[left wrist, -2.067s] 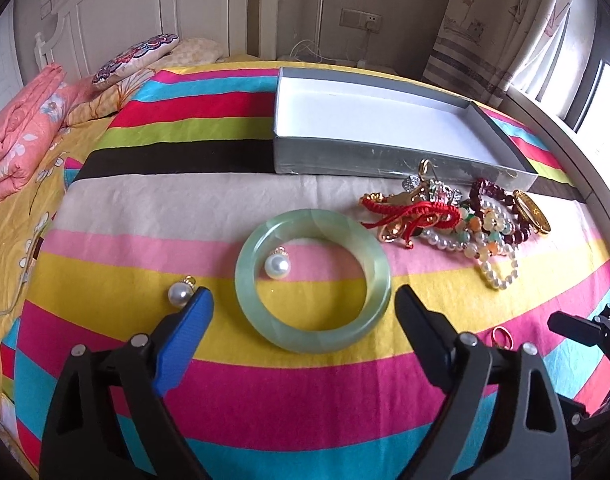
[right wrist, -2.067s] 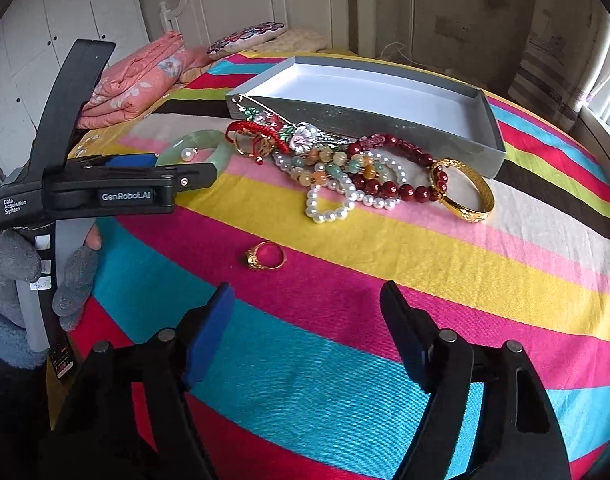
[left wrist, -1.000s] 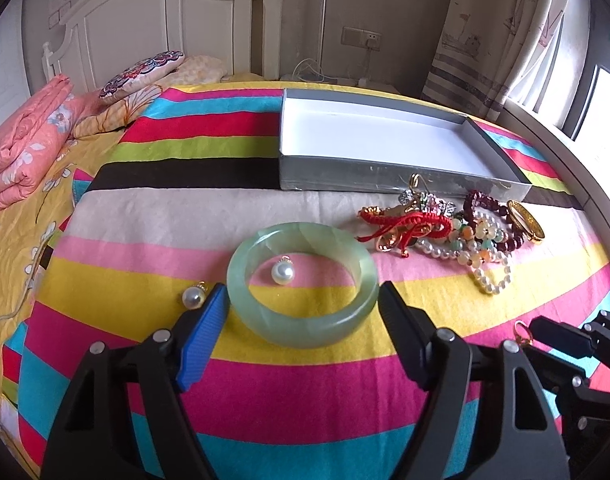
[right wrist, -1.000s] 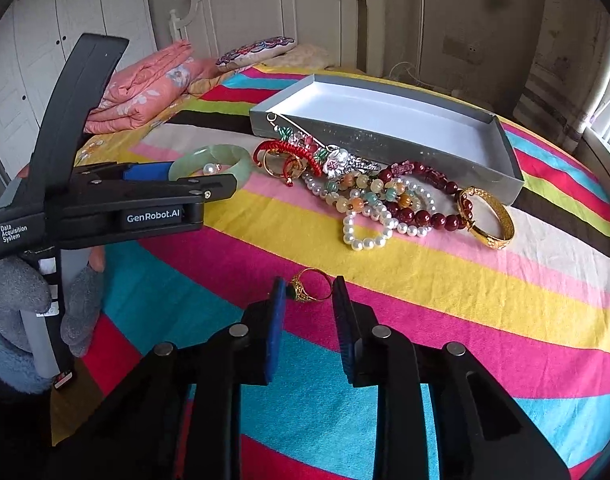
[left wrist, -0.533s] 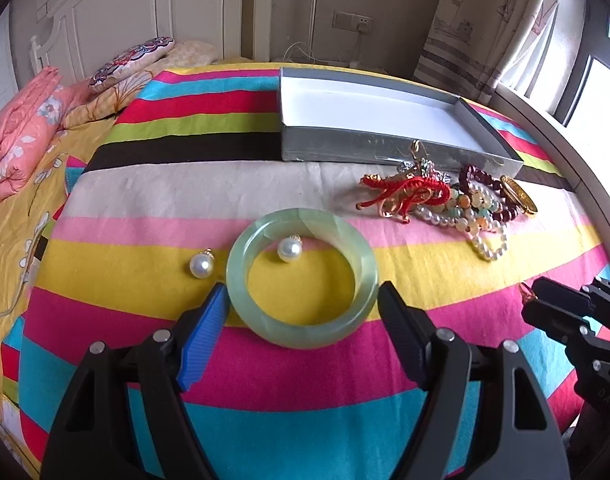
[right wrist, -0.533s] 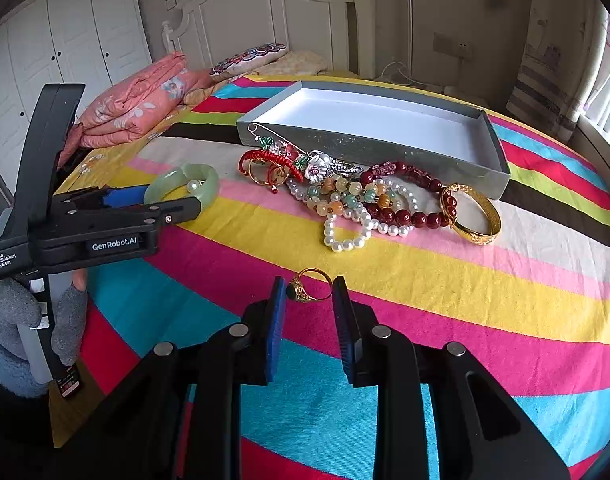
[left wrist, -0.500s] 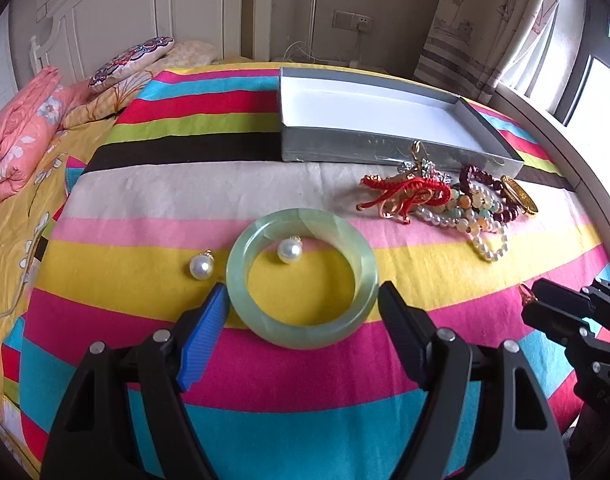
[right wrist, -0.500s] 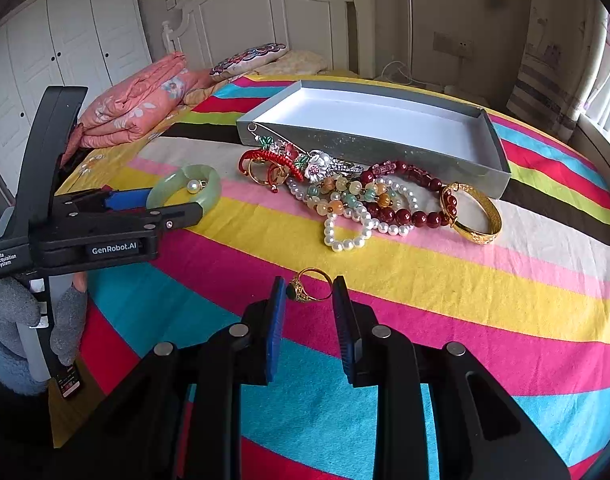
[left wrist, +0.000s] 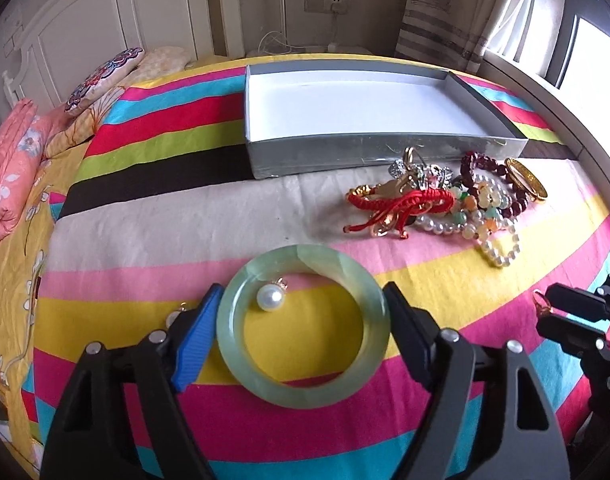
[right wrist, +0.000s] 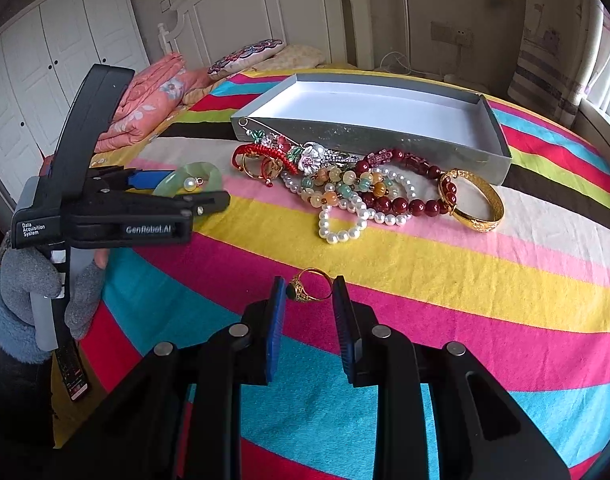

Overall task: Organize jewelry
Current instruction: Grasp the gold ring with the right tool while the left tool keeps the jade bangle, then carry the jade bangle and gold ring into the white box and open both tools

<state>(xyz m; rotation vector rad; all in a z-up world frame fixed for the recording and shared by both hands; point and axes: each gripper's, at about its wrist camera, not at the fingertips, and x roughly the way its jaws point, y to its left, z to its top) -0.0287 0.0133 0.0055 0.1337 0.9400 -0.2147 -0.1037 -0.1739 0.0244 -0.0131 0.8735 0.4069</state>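
Left tongs are spread wide around the pale green jade bangle, fingers right at its outer edge on both sides; can't tell if they actually touch. A white pearl pendant sits inside the bangle. Right tongs are pinched onto the small gold ring with a dark stone. Ahead of both is a tangled pile of bead and pearl bracelets, then the empty grey cardboard box behind that, all on the striped bedspread.

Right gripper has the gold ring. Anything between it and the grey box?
Yes. The jewelry pile lies along the grey box front wall, straight ahead of the right gripper shut on the gold ring. Carried above it, nothing blocks.
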